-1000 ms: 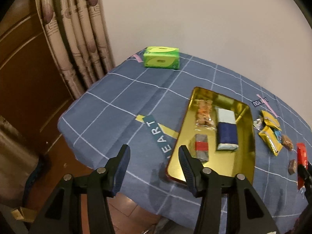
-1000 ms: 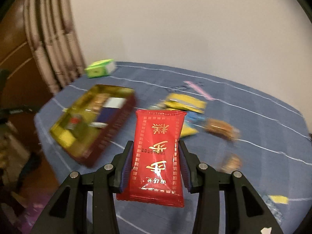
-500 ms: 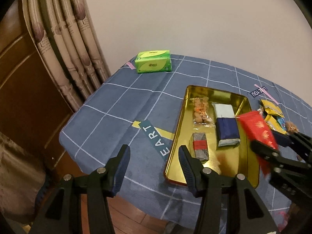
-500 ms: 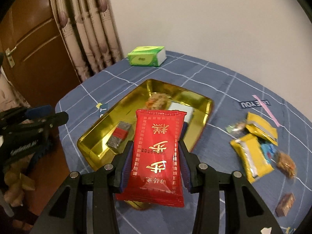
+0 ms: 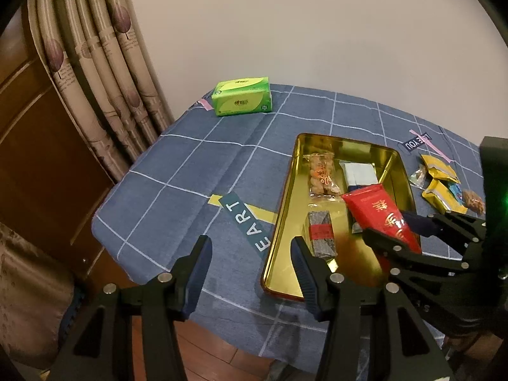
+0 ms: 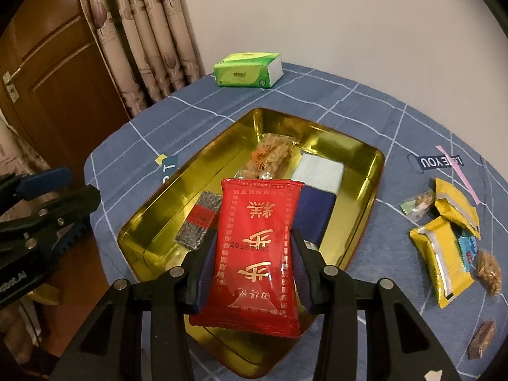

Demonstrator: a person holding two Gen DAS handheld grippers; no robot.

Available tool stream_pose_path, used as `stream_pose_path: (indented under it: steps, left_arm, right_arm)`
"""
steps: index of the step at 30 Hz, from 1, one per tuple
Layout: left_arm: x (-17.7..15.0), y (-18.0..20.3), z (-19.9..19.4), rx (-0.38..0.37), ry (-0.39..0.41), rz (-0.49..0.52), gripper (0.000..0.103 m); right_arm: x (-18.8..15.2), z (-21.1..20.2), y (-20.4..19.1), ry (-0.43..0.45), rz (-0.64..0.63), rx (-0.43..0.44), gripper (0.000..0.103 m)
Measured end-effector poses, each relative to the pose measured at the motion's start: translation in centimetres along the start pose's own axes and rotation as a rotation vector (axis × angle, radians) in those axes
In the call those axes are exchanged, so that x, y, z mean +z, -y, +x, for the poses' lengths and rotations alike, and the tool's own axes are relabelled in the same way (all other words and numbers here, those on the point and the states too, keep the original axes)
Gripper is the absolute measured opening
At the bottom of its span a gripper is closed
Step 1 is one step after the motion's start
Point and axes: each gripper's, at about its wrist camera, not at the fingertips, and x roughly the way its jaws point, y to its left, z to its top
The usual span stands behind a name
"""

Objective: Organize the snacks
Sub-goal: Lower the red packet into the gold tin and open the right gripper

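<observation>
My right gripper [image 6: 254, 247] is shut on a red snack packet [image 6: 257, 247] and holds it over the gold tray [image 6: 203, 155]. From the left wrist view the packet [image 5: 381, 219] hangs over the tray [image 5: 285, 190]. The tray holds a clear bag of orange snacks [image 5: 320, 174], a white-and-blue packet [image 5: 358, 174] and a grey bar with a red band [image 5: 320, 235]. My left gripper [image 5: 250, 260] is open and empty above the table's front edge, left of the tray.
Yellow packets [image 6: 444, 231] and small loose snacks [image 6: 489, 273] lie on the blue checked tablecloth [image 5: 190, 165] right of the tray. A green tissue pack [image 5: 243, 100] sits at the far edge. Curtains [image 5: 95, 63] and a wooden door [image 6: 54, 73] stand to the left.
My right gripper has carried the red packet leftward from the loose snacks to above the tray. The left gripper has held its spot, staying open.
</observation>
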Motion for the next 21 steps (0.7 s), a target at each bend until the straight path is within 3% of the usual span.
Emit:
stream_pose_path:
  steps: [21]
  left_arm:
    - [0.1,-0.4,0.5,0.003,-0.008,-0.013,0.053]
  right_arm:
    - [0.3,1.6,-0.7,-0.028,0.03,0.041,0.043]
